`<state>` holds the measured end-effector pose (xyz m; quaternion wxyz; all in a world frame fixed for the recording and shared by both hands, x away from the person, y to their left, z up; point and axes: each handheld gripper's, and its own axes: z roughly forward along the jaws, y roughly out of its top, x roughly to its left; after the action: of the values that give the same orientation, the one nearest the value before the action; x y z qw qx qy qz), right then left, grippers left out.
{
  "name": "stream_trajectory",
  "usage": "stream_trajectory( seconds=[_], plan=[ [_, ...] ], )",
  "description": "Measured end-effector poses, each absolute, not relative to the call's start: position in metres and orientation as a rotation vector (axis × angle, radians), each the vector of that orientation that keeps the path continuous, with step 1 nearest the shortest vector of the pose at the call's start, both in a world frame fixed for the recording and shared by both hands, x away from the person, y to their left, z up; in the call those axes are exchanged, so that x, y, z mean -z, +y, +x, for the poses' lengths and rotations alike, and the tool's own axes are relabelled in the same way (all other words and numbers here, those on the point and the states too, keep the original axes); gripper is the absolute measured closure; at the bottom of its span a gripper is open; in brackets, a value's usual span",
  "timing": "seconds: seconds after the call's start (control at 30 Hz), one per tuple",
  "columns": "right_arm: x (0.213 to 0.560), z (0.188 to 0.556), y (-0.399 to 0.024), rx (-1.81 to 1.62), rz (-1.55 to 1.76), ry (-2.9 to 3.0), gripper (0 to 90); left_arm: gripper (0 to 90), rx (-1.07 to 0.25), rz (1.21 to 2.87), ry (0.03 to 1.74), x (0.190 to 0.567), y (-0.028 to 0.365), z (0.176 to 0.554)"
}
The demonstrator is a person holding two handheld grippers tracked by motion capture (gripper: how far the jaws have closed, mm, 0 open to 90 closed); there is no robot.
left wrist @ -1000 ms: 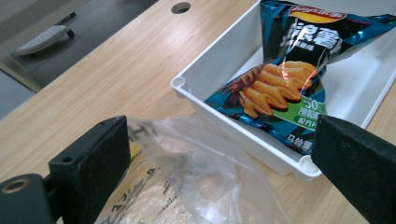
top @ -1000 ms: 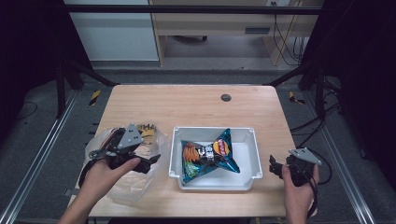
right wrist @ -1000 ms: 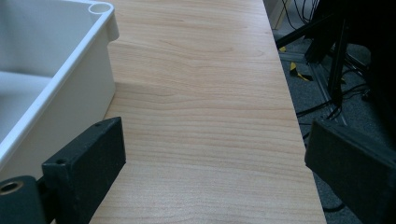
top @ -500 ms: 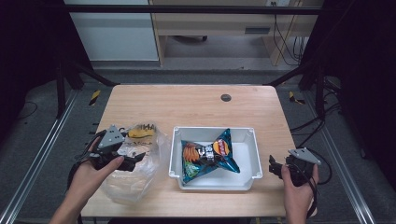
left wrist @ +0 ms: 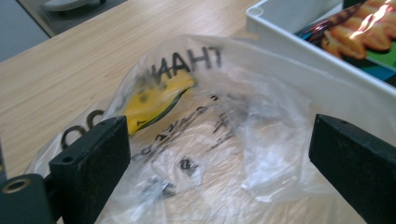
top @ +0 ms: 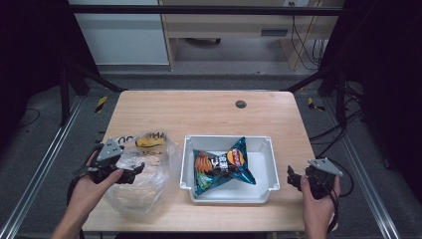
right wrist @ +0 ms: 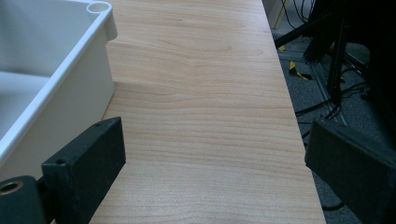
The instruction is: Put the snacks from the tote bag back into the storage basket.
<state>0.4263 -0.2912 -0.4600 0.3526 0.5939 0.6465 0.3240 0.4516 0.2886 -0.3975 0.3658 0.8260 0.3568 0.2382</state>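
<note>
A clear plastic bag [top: 141, 172] printed with dark lettering and a yellow patch lies crumpled on the wooden surface [top: 209, 112], at the near left, just left of the white bin [top: 268, 167]. The bin holds one blue chip packet [top: 221, 167], lying flat.

The left gripper [top: 130, 172] sits over the near-left part of the bag with its jaws apart; in the left gripper view the film bunches between them, and neither jaw is pressing it. The right gripper [top: 292, 178] rests just right of the bin, jaws apart, holding nothing.

The step in hand appears to be taking hold of the bag. To do it well, lower the left jaws over a raised fold, not flat film, so that both faces meet material. Close on a doubled layer near the printed edge, then lift slowly, since thin film slips and stretches easily. Keep clear of the bin wall.
</note>
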Motion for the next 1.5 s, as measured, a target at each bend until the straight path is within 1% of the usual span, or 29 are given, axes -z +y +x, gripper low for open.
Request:
stream_trajectory(
  seconds=[0.27,0.73,1.2,1.5],
  plan=[
    [0.460,0.427,-0.290,-0.834,1.537,1.677,5.6,5.2,-0.646,2.079,0.978,0.414,0.309,0.451],
    [0.460,0.426,-0.290,-0.838,1.536,1.680,5.6,5.1,-0.680,2.082,1.036,0.446,0.332,0.449],
    [0.461,0.427,-0.290,-0.831,1.532,1.685,5.5,5.3,-0.722,2.072,1.088,0.463,0.352,0.445],
    [0.461,0.427,-0.290,-0.830,1.535,1.686,5.5,5.3,-0.746,2.064,1.099,0.472,0.356,0.440]
  ],
)
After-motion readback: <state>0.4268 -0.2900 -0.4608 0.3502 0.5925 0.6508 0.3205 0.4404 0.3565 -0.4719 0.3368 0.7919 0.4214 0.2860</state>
